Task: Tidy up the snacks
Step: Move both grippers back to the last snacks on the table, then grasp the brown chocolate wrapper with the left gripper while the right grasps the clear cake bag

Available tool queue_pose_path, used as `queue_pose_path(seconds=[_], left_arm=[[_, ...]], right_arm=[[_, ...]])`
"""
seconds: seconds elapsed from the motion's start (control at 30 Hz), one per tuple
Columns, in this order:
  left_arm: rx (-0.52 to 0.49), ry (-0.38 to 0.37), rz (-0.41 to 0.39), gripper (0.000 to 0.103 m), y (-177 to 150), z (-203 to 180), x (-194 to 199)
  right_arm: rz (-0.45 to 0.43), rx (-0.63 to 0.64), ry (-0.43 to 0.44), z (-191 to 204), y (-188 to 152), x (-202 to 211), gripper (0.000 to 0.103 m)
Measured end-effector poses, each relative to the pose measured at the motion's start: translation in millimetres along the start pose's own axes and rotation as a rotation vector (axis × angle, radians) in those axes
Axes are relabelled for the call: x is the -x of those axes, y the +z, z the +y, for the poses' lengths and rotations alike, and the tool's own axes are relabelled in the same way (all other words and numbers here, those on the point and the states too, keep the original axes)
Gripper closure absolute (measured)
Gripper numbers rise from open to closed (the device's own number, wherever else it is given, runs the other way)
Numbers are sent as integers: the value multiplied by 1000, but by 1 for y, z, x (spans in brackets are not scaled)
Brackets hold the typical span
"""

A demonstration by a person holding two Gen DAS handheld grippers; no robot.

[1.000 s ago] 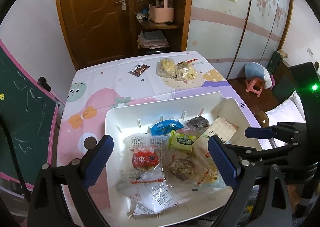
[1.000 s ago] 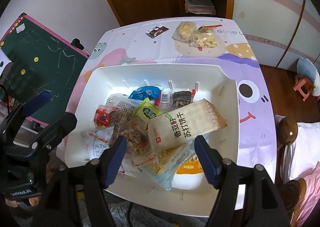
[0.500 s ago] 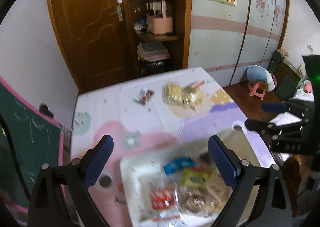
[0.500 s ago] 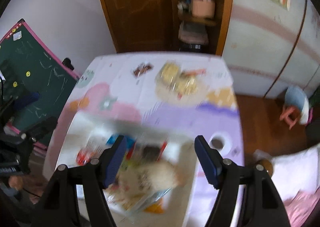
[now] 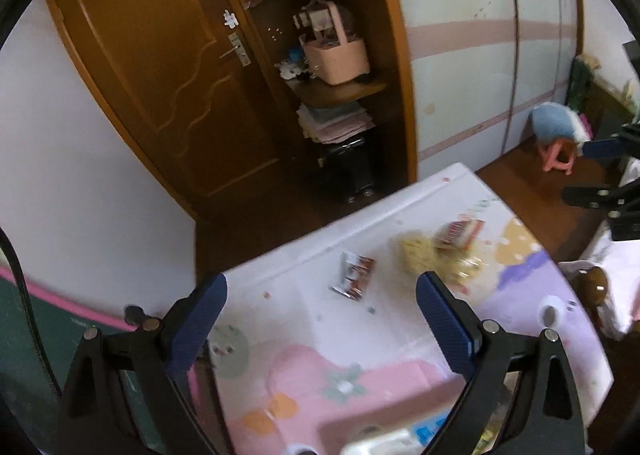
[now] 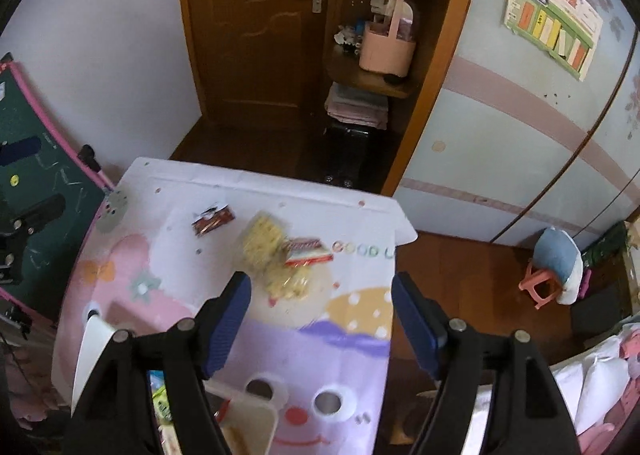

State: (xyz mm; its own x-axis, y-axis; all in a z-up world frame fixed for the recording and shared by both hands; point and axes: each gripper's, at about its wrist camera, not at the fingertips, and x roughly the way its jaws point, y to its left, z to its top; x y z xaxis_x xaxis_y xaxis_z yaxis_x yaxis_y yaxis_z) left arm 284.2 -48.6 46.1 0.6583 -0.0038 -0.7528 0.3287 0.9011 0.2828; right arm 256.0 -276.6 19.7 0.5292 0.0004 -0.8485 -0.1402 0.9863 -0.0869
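Crinkly clear snack bags [image 6: 276,255] lie mid-table on the glossy cartoon cloth [image 6: 312,351], long axis toward 5 o'clock; left gripper [image 5: 320,329] gapes empty, right gripper [image 6: 320,323] is widening, empty

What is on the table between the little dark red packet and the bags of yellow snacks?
Nothing: in both wrist views, only bare white tablecloth lies between the dark red packet and the clear bags of yellow snacks.

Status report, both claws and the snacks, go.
Left claw open, empty. Right claw opening, nothing between its jaws. Yellow snack bags and small dark packet loose on table; white bin at near edge. Path clear.
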Motion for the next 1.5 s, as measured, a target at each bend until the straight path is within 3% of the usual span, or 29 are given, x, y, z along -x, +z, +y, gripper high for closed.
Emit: queue_pose_path(seconds=[0.23,0.37,0.47,0.7,0.87,1.13,1.23,1.3,1.47,1.5], left_arm=[[-104,35,164,8,9,-5,-118],[-99,7,292,8,-12,-11,-188],[-82,-31,331,8,-24,-14,-221],[26,-129,391,10,-35,-26,-282],[79,-165,422,17,-48,-32,-308],[180,-216,442,28,-62,-26,-321],[191,-231,430,36,-64,-26,-318],[186,-247,420,49,-64,-28,-315],[138,-226,385,58,-64,-40,-305],[139,-229,377,64,-65,-40,-303]], right_arm=[[126,-14,48,-5,5,-93,27],[227,-56,106,4,-20,-151,27],[275,-26,133,17,-38,-187,27],[269,-12,167,32,-51,-221,22],[242,-45,208,31,-51,-233,16],[242,-68,237,32,-57,-246,16],[251,-73,238,33,-58,-250,16],[248,-72,229,34,-58,-251,16],[228,-59,209,39,-61,-249,31],[221,-52,208,39,-62,-248,34]])
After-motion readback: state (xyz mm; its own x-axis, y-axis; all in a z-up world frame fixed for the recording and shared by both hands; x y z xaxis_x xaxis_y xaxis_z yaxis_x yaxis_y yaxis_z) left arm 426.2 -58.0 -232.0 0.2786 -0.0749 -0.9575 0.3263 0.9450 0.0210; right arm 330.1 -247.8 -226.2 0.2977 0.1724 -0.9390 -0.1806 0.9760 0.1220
